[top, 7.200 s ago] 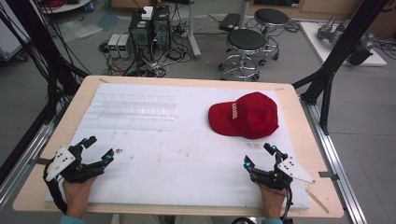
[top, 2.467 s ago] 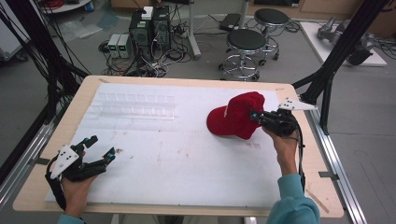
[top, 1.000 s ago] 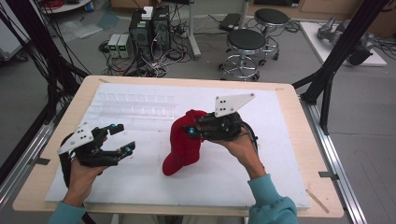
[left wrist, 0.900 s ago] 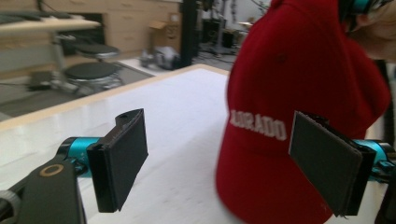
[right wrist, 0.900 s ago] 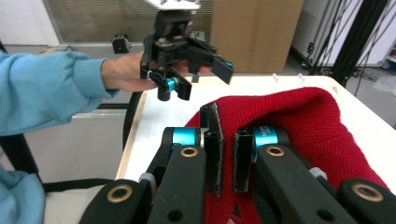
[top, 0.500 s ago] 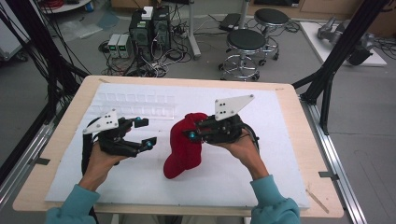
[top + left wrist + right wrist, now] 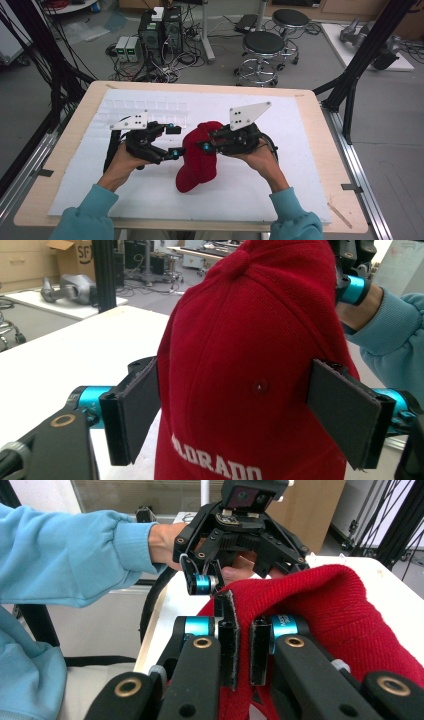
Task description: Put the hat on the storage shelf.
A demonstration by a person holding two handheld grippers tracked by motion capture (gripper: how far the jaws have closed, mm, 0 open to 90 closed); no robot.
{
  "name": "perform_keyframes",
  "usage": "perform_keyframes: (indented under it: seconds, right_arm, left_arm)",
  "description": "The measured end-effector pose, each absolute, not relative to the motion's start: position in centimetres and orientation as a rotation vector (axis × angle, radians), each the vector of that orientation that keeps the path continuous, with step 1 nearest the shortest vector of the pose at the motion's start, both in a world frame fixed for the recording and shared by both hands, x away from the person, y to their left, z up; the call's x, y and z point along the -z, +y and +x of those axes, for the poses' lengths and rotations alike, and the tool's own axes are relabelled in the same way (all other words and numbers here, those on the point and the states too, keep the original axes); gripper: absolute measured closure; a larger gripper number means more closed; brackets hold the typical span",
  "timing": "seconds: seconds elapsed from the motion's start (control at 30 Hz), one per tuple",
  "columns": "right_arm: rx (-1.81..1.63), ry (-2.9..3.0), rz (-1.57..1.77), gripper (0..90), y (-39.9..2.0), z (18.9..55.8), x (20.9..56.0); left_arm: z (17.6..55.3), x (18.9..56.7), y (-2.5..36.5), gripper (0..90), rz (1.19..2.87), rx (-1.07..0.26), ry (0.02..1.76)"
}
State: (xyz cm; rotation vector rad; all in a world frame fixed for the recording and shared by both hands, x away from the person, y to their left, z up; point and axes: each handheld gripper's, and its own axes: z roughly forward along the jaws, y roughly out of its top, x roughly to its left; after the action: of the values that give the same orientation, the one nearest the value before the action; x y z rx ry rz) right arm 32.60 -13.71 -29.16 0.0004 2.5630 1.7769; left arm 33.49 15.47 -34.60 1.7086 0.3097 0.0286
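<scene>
Just below the middle of the high view, the red cap (image 7: 199, 156) is hanging upright over the white bench (image 7: 300, 150), its long axis running top to bottom, brim end touching or nearly touching the sheet. From the right, the right gripper (image 7: 212, 145) is pinching the cap's fabric, jaws nearly together. From the left, the left gripper (image 7: 245, 410) is straddling the crown, jaws wide apart on either side.

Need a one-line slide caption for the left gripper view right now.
Left tool, open, straddles the crown of a red cap that the right tool holds up above the white table.
</scene>
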Motion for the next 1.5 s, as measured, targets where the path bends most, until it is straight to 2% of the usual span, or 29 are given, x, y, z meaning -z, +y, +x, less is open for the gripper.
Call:
perform_keyframes:
  seconds: [0.37,0.47,0.53,0.7,0.9,1.13,1.47,1.5]
  right_arm:
    - [-1.76,2.58,-0.017,87.0,-13.8,32.7,29.3]
    - [-1.76,2.582,-0.011,87.0,-13.8,32.7,29.3]
    - [-1.759,2.584,-0.01,87.0,-13.9,32.8,29.4]
    - [-1.755,2.58,0.01,86.7,-14.1,33.0,29.5]
    - [-1.762,2.57,0.061,85.9,-14.3,33.2,30.0]
    - [-1.706,2.573,0.108,85.1,-14.2,33.2,30.2]
    - [-1.749,2.547,0.16,77.9,-14.5,33.3,30.6]
    - [-1.766,2.539,0.173,70.4,-14.6,33.3,30.8]
  left_arm:
    - [34.3,35.6,13.7,22.3,1.763,0.045,0.298]
    - [34.4,35.8,13.4,24.7,1.772,0.048,0.287]
    - [34.4,35.9,13.3,29.3,1.77,0.045,0.277]
    - [34.3,35.9,13.1,48.0,1.789,0.018,0.247]
    - [34.0,35.8,13.0,61.3,1.816,-0.017,0.25]
    - [33.2,35.8,12.7,83.6,1.869,-0.07,0.237]
    - [32.9,35.7,12.6,86.6,1.88,-0.069,0.293]
    - [32.8,35.7,12.6,86.6,1.876,-0.071,0.297]
